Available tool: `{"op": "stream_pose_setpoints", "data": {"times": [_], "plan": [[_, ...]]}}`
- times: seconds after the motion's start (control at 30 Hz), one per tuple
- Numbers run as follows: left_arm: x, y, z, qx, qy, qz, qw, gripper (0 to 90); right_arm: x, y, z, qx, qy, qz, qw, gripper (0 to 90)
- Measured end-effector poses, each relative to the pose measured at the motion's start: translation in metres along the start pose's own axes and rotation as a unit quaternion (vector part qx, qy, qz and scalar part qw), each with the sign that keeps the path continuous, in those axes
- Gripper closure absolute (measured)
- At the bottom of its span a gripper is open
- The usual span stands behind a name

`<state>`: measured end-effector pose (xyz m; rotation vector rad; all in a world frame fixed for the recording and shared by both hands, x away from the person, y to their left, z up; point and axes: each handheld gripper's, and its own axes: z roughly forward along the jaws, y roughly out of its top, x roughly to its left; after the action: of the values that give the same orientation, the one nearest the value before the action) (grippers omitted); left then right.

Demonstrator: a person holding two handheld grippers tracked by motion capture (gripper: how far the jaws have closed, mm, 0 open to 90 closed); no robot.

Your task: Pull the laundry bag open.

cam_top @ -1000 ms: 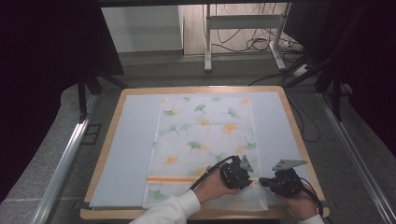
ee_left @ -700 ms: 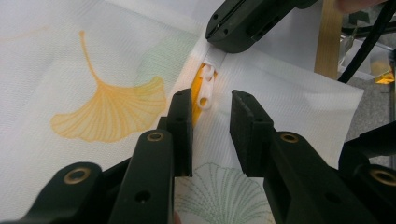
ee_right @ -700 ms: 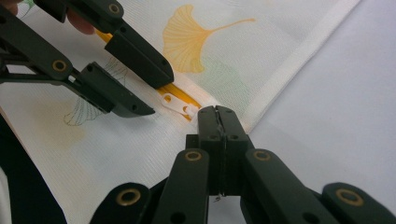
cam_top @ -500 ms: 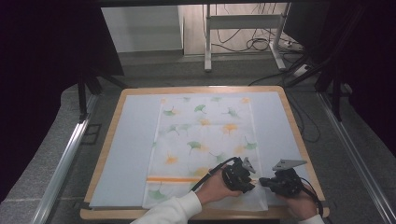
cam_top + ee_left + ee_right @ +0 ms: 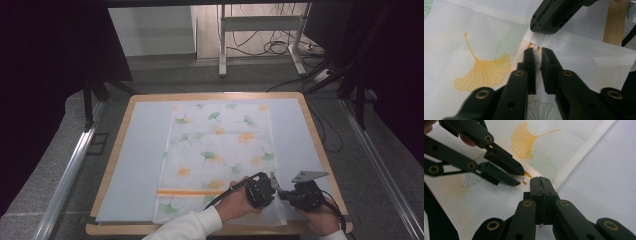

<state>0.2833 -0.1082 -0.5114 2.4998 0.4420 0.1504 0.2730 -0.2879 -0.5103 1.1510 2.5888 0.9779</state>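
The cloth is white with green and orange ginkgo leaves and one orange stripe near its near end. It lies flat on a pale blue mat, running from the far edge of the table to the near edge, slightly right of centre. The mat covers most of the wooden table top, leaving a wood rim on all sides.

Both grippers are at the cloth's near right corner, close together. The left gripper is clenched on a small raised fold of cloth; white fabric stands pinched between its jaws, with an orange mark just beyond their tips. In the high view it is held in the left hand, which rests over the cloth; a white sleeve enters from the near edge.

The right gripper has its jaws pressed together at the cloth's right hem, beside the left gripper's tips; whether any cloth is caught between them I cannot tell. In the high view it sits by the table's near right corner, with the grey plate on top.

Beyond the table, cables lie on the floor around a white metal stand.
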Motion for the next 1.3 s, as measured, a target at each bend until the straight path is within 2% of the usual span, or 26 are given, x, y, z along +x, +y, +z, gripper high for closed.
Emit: {"op": "stream_pose_setpoints", "data": {"times": [0.23, 0.47, 0.6, 0.7, 0.73, 1.03, 1.3], "plan": [[0.004, 0.000, 0.000, -0.005, -0.013, -0.019, 0.9997, 88.2, -0.001, 0.000, 0.000, 0.000, 0.001, 0.000, 1.0000, 89.1], [-0.001, 0.000, -0.001, -0.003, 0.004, 0.002, 1.0000, 89.2, -0.001, 0.000, 0.000, -0.001, 0.002, 0.001, 1.0000, 89.1], [0.011, 0.000, -0.002, -0.008, -0.032, -0.041, 0.9986, 89.4, 0.000, 0.000, 0.000, -0.001, 0.002, 0.002, 1.0000, 89.2], [0.021, 0.001, -0.004, -0.013, -0.062, -0.081, 0.9947, 90.0, 0.000, 0.000, 0.001, 0.001, 0.001, -0.001, 1.0000, 89.2], [0.023, 0.002, -0.005, -0.006, -0.065, -0.076, 0.9949, 90.0, 0.000, 0.000, 0.001, 0.002, 0.000, -0.001, 1.0000, 89.2], [0.029, 0.008, -0.003, 0.008, -0.082, -0.082, 0.9932, 90.0, 0.001, 0.001, 0.001, 0.003, -0.002, -0.007, 1.0000, 89.2], [0.027, 0.010, 0.000, 0.016, -0.080, -0.077, 0.9937, 90.0, 0.001, 0.001, 0.001, 0.003, -0.003, -0.008, 1.0000, 89.2]]}}
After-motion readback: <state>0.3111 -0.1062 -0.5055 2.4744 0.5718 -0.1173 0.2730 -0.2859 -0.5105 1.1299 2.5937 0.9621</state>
